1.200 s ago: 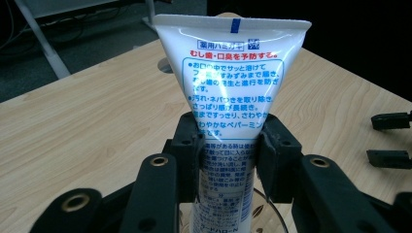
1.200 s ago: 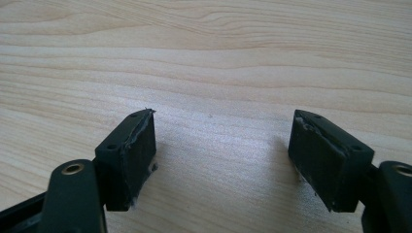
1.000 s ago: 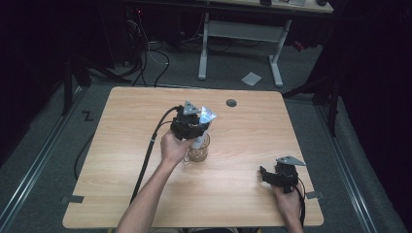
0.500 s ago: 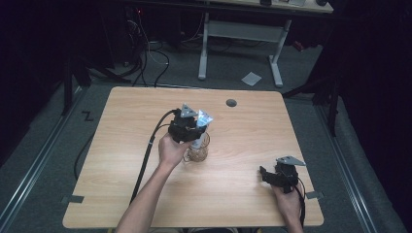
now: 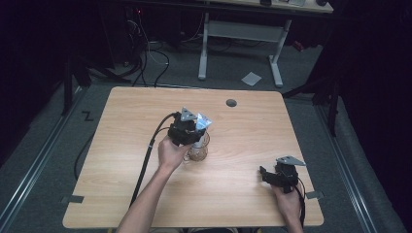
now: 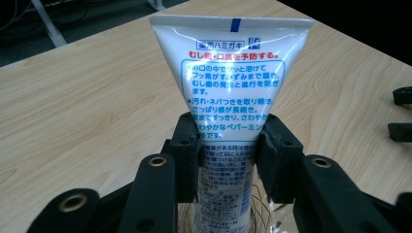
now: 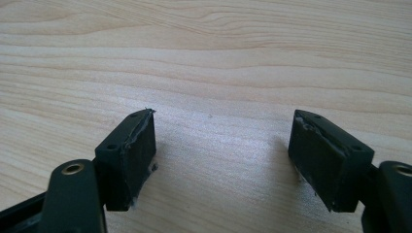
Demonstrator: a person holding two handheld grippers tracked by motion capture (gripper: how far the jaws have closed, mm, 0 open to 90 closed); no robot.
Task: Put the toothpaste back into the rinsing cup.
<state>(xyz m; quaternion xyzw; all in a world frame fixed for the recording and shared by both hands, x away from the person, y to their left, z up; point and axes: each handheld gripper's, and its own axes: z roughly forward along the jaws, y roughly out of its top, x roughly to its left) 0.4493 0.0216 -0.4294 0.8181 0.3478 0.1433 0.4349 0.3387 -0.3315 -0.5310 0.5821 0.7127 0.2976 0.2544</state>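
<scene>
A white toothpaste tube (image 6: 228, 73) with blue and red print stands upright, crimped end up, its lower end inside a clear glass (image 6: 265, 213). My left gripper (image 6: 228, 141) is shut on the tube's middle, one pad pressing each side. From above, the left gripper (image 5: 187, 130) sits near the table's centre over the glass (image 5: 198, 151), with the tube (image 5: 201, 121) sticking up beside it. My right gripper (image 5: 265, 174) rests at the front right of the table, jaws pointing left. It is open (image 7: 223, 141), with only bare wood between its pads.
The wooden table (image 5: 121, 194) has a round cable hole (image 5: 231, 103) near its far edge. The left gripper's black cable (image 5: 150, 150) runs back along the forearm and off the front edge. Beyond the table are another desk's legs (image 5: 204, 48) and a paper sheet (image 5: 251, 78) on the floor.
The left gripper and the tube have sunk slightly toward the glass. The right gripper has not moved.
</scene>
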